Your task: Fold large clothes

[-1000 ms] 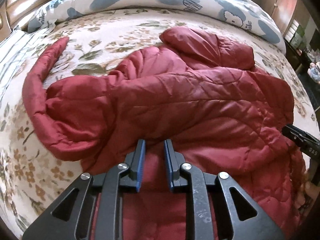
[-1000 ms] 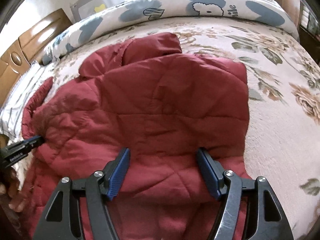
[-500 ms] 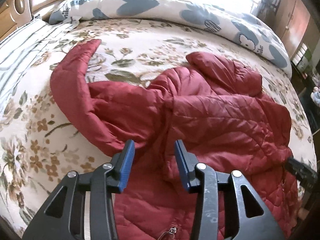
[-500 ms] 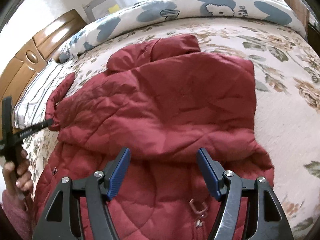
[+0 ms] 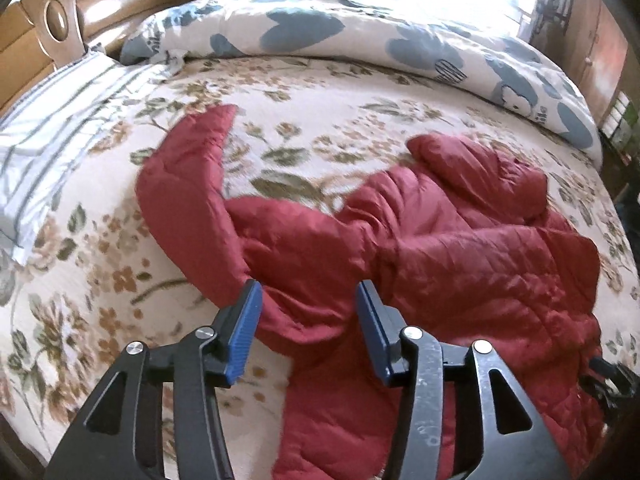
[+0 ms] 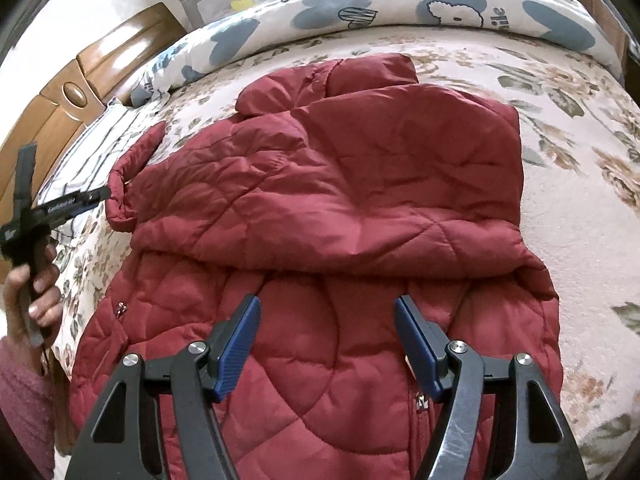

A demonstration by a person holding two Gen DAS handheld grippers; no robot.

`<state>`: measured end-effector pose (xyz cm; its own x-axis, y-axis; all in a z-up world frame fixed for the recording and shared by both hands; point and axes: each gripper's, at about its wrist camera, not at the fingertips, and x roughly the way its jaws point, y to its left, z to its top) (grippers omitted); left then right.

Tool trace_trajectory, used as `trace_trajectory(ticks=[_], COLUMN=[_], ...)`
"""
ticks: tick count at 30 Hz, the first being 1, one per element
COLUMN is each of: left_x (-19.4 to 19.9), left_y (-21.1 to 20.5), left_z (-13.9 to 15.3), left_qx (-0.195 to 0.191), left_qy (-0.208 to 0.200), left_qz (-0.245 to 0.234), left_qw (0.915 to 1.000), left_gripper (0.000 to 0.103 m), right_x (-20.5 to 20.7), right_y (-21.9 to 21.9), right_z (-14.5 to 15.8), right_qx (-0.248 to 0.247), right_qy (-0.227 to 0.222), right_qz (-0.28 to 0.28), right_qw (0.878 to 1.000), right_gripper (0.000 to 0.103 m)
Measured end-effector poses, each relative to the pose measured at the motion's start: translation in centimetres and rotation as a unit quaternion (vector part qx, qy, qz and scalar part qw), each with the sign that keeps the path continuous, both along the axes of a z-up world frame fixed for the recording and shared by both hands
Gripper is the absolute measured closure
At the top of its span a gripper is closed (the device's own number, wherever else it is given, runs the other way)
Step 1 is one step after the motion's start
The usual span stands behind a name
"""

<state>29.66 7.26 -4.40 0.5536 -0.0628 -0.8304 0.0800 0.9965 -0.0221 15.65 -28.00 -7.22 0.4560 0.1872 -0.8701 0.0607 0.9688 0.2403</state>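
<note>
A dark red quilted jacket [image 6: 340, 208] lies on a floral bedspread [image 5: 100, 272], its right side folded over the body. One sleeve [image 5: 184, 176] stretches out to the left across the bed. My left gripper [image 5: 308, 312] is open and empty, above the jacket's left fold near the base of that sleeve. It also shows at the left edge of the right wrist view [image 6: 60, 208], held by a hand. My right gripper [image 6: 326, 328] is open and empty, above the jacket's lower front by the zipper [image 6: 420, 400].
A rolled white quilt with blue prints [image 5: 360, 44] lies along the far side of the bed. A striped pillow [image 5: 52, 128] and a wooden headboard [image 5: 52, 28] are at the left. Wooden furniture [image 5: 600, 56] stands at the far right.
My left gripper has opened, let go of the jacket's fold, and pulled back to the left. My right gripper has drawn back toward the jacket's hem, staying open.
</note>
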Motion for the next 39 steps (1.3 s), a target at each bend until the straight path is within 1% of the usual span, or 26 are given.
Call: trace_trajectory(ticks=[2,3,5,7,8,10,12,14,16,17,18,19,20,21,22,25,26,29,32,33,34,36,39], left_x=[1.1,1.9,4.0,6.6,8.0,10.8,13.2,15.4,16.9,17.5,17.8,18.1,18.3,18.4,18.3,17.7,17.2,15.9,13.9,13.5,12.5,11.3,8.7], left_y=[0.4,0.6,1.2,1.8,2.1,2.8,3.4,3.6,4.0,4.1,4.2,4.4,4.5,4.7,4.9,5.4,5.7,6.2,6.0,5.8,5.5,4.8,3.4], left_z=[0.3,0.4,0.4,0.1,-0.2,-1.0,-2.2,-3.6,-5.0,-5.8,-6.4,-7.1,-7.4,-7.6,-7.7,-6.8,-6.1,-4.4,-2.6,-2.2,-1.6,-0.8,0.6], left_qx=[0.019,0.029,0.046,0.068,0.080,0.098,0.125,0.160,0.196,0.211,0.218,0.226,0.230,0.231,0.225,0.205,0.186,0.129,0.075,0.062,0.042,0.016,-0.027], left_qy=[-0.011,-0.014,-0.012,-0.003,0.004,0.023,0.049,0.071,0.085,0.094,0.101,0.108,0.112,0.115,0.116,0.097,0.086,0.061,0.038,0.034,0.028,0.017,0.002], left_qz=[0.015,0.021,0.032,0.044,0.050,0.061,0.072,0.076,0.086,0.088,0.087,0.086,0.086,0.086,0.087,0.093,0.095,0.099,0.091,0.087,0.084,0.071,0.048], left_qw=[0.9996,0.9993,0.9984,0.9967,0.9956,0.9930,0.9883,0.9816,0.9731,0.9690,0.9669,0.9644,0.9628,0.9622,0.9635,0.9694,0.9741,0.9848,0.9923,0.9936,0.9952,0.9972,0.9985], left_gripper=[0.055,0.053,0.044,0.031,0.029,0.027,0.027,0.027,0.027,0.027,0.028,0.037,0.049,0.076,0.087,0.093,0.093,0.094,0.095,0.095,0.095,0.095,0.095], right_x=[-0.2,-0.3,-0.4,-0.5,-0.6,-0.7,-0.9,-1.0,-1.1,-1.2,-1.3,-1.4,-1.5,-1.5,-1.6,-1.8,-1.8,-1.7,-1.7,-1.7,-1.7,-1.8,-2.1], right_y=[0.1,0.2,0.5,0.7,0.9,1.0,1.0,1.0,1.0,1.1,1.1,1.1,1.1,1.1,1.1,1.0,1.0,0.9,1.0,1.1,1.2,1.4,1.5], right_z=[0.3,0.6,0.8,1.0,1.1,1.3,1.3,1.2,0.9,0.8,0.7,0.5,0.3,0.2,0.1,0.1,0.2,0.6,1.0,1.1,1.2,1.2,1.4], right_qx=[0.002,0.001,0.002,0.001,-0.001,0.000,0.004,0.007,0.008,0.010,0.011,0.012,0.013,0.014,0.015,0.017,0.017,0.020,0.024,0.026,0.027,0.027,0.028], right_qy=[-0.004,-0.006,-0.009,-0.010,-0.012,-0.015,-0.015,-0.012,-0.009,-0.006,-0.003,0.000,0.003,0.005,0.008,0.006,0.004,-0.005,-0.012,-0.014,-0.014,-0.014,-0.014], right_qz=[0.001,0.003,0.006,0.009,0.010,0.010,0.009,0.008,0.007,0.006,0.006,0.005,0.005,0.005,0.004,0.003,0.002,-0.002,-0.004,-0.004,-0.004,-0.003,-0.001], right_qw=[1.000,1.000,1.000,1.000,1.000,1.000,1.000,1.000,1.000,1.000,1.000,1.000,1.000,1.000,1.000,1.000,1.000,1.000,1.000,1.000,1.000,1.000,1.000], right_gripper=[0.033,0.033,0.033,0.033,0.033,0.033,0.033,0.033,0.033,0.033,0.033,0.033,0.033,0.033,0.033,0.033,0.033,0.033,0.033,0.033,0.033,0.033,0.033])
